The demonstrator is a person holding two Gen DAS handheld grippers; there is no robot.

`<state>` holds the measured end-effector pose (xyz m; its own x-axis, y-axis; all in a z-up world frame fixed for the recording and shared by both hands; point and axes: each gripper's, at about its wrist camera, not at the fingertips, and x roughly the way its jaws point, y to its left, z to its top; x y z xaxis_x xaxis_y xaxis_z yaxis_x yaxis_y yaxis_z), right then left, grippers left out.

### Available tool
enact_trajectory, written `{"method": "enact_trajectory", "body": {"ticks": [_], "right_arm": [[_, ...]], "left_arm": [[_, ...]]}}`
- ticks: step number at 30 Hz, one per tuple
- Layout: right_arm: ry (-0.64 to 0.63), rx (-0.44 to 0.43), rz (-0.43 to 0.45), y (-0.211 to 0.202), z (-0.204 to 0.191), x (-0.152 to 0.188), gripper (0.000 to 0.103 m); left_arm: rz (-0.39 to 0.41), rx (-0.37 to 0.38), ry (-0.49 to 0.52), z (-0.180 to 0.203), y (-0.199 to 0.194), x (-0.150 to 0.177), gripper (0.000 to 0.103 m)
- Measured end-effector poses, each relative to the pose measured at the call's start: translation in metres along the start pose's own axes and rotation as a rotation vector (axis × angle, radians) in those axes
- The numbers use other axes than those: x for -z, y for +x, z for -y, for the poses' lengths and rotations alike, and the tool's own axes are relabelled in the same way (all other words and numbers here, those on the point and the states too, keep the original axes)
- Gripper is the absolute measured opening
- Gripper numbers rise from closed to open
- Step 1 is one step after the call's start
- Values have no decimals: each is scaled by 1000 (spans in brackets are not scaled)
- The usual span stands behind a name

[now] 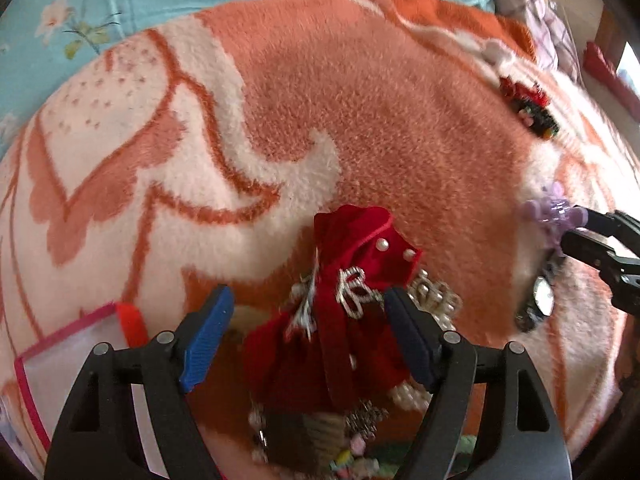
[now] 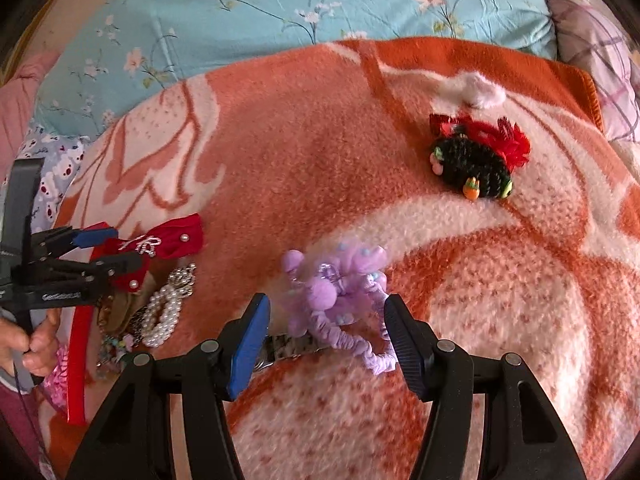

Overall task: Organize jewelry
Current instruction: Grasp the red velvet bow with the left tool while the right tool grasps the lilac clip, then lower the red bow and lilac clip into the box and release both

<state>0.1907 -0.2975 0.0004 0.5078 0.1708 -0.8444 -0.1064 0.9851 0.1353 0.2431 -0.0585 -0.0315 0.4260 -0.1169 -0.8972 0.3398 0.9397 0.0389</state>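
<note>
The left tongs (image 1: pixel 310 336) stand open over a heap of jewelry on the orange-and-white fleece blanket (image 1: pixel 400 140) spread on the bed, their blue pads on either side of a red velvet bow with pearl studs and silver rhinestone trim (image 1: pixel 360 248). The bow lies between the pads; whether either pad touches it cannot be told. Under and around the bow sit a white pearl hair clip (image 1: pixel 436 300), a red plastic headband (image 2: pixel 78 360) and other small beaded pieces, too blurred to name. Near left of the heap lies a clear pouch with a pink edge (image 1: pixel 60 368).

The right tongs (image 2: pixel 326 338) are also open, with a lilac scrunchie hair tie with pompoms and pale blue beads (image 2: pixel 340 292) lying between the fingers on the blanket. Just beneath it a silver metal watch (image 2: pixel 288 346) shows, partly covered by the lilac piece. From the left wrist view the same watch (image 1: pixel 538 304) lies at the right side, near the right tongs.

Far right on the blanket, well apart from both heaps, rests a black knitted hair piece with red frill and small coloured charms (image 2: pixel 476 160). Beyond the blanket lies a light blue floral bedsheet (image 2: pixel 280 12).
</note>
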Motion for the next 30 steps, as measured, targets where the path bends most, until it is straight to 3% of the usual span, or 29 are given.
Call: {"method": "enact_trajectory", "body": {"ticks": [1, 2, 5, 7, 8, 15, 19, 30], "right_arm": [[-8, 8, -4, 2, 0, 0, 58], [-12, 15, -6, 4, 0, 0, 51], [-4, 11, -7, 5, 3, 0, 33], [6, 0, 8, 2, 6, -1, 18], [7, -4, 14, 1, 6, -2, 15], [55, -70, 95, -19, 10, -5, 12], [52, -104, 80, -21, 3, -6, 12], [-51, -198, 75, -33, -68, -3, 12]], "left_arm": [[-7, 6, 6, 0, 3, -1, 66], [-10, 30, 8, 0, 6, -2, 46], [7, 41, 18, 1, 4, -1, 38], [21, 46, 19, 1, 0, 0, 36], [32, 48, 14, 1, -4, 1, 35], [121, 79, -70, -15, -44, 10, 35], [171, 87, -123, -27, -69, 19, 35], [241, 63, -296, -79, -116, 75, 35]]}}
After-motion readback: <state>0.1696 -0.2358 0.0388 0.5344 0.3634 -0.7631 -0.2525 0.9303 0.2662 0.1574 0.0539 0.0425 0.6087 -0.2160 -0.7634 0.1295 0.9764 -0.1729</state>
